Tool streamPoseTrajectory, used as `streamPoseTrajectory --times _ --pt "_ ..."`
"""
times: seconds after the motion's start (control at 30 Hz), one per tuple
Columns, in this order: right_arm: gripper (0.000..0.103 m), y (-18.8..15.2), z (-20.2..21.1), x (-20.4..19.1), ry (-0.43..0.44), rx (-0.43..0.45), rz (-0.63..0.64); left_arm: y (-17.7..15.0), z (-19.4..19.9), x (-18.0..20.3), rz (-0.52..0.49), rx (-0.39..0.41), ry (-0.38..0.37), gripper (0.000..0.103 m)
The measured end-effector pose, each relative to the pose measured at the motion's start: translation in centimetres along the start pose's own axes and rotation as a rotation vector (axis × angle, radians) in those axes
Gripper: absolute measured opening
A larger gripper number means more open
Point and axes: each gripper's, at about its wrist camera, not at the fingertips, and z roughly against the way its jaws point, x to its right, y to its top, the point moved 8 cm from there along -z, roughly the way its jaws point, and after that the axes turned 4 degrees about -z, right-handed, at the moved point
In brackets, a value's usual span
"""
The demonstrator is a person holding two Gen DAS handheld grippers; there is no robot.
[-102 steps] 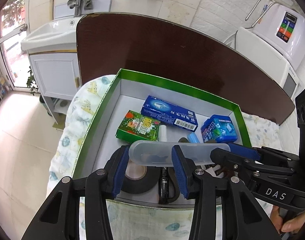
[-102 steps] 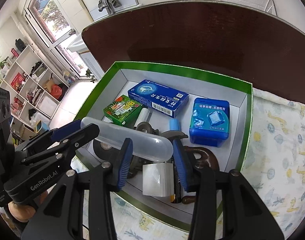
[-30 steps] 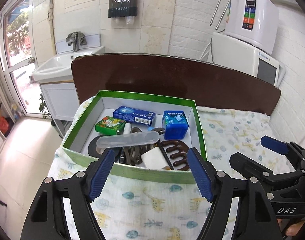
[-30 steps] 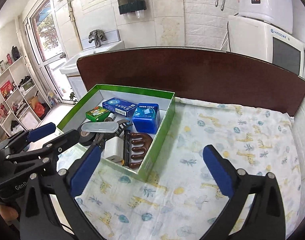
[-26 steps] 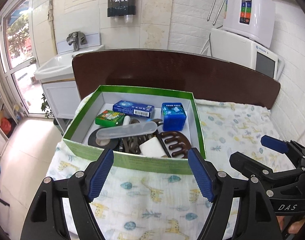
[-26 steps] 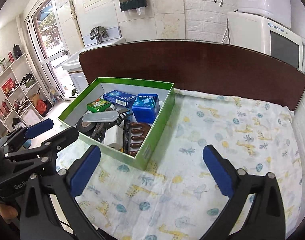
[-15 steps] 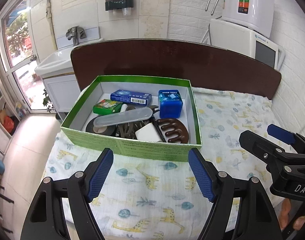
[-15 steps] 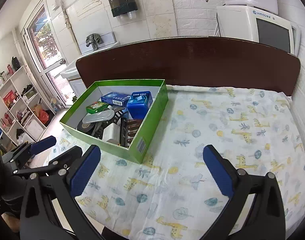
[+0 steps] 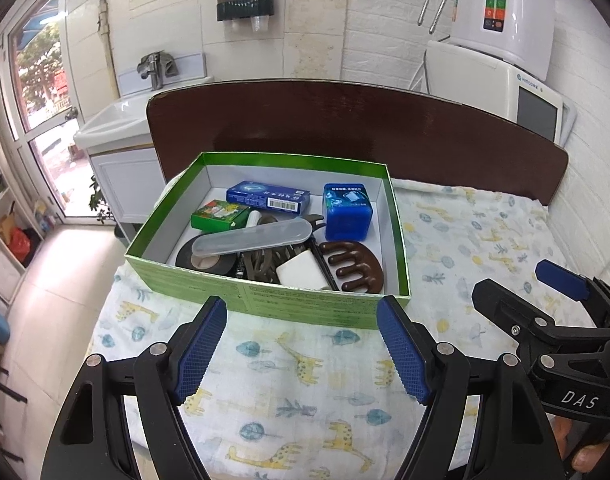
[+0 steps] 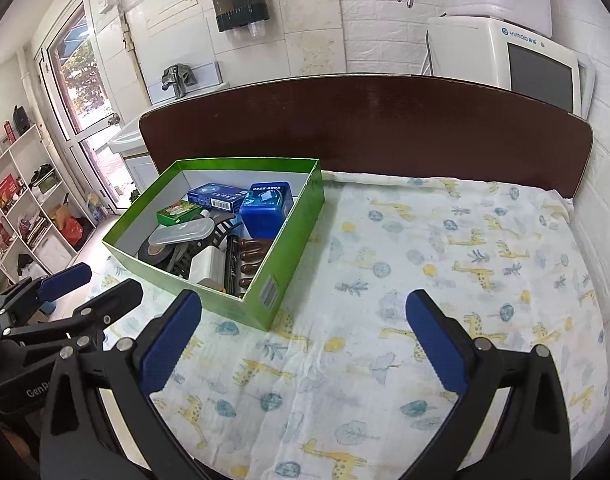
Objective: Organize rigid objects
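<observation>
A green box (image 9: 305, 308) (image 10: 289, 248) sits on the giraffe-print sheet and holds several rigid items. A clear plastic case (image 9: 251, 237) (image 10: 181, 231) lies across the top, over a black tape roll (image 9: 185, 256). Around it are a long blue carton (image 9: 268, 197), a green carton (image 9: 219, 215), a blue tub (image 9: 347, 211) (image 10: 265, 204), a brown wooden massager (image 9: 355, 266) and a white block (image 9: 299, 274). My left gripper (image 9: 303, 350) is open and empty, in front of the box. My right gripper (image 10: 305, 350) is open and empty, to the right of the box.
A dark wooden headboard (image 9: 345, 128) runs behind the box. The printed sheet (image 10: 465, 260) stretches to the right of the box. A sink cabinet (image 9: 117, 148) and shelves (image 10: 21, 208) stand at the left; a white appliance (image 9: 501, 40) stands behind the headboard.
Both grippers let go of the clear case, which now lies in the box. Both have opened and drawn back from the box, so more of the sheet shows.
</observation>
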Motion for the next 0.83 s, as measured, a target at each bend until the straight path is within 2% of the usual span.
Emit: streamPoseTrajectory --times 0.83 --pt "0.102 -0.26 -0.17 0.12 -0.019 -0.02 -0.011 0.18 -0.53 0.07 -0.011 -0.008 -0.009 0.078"
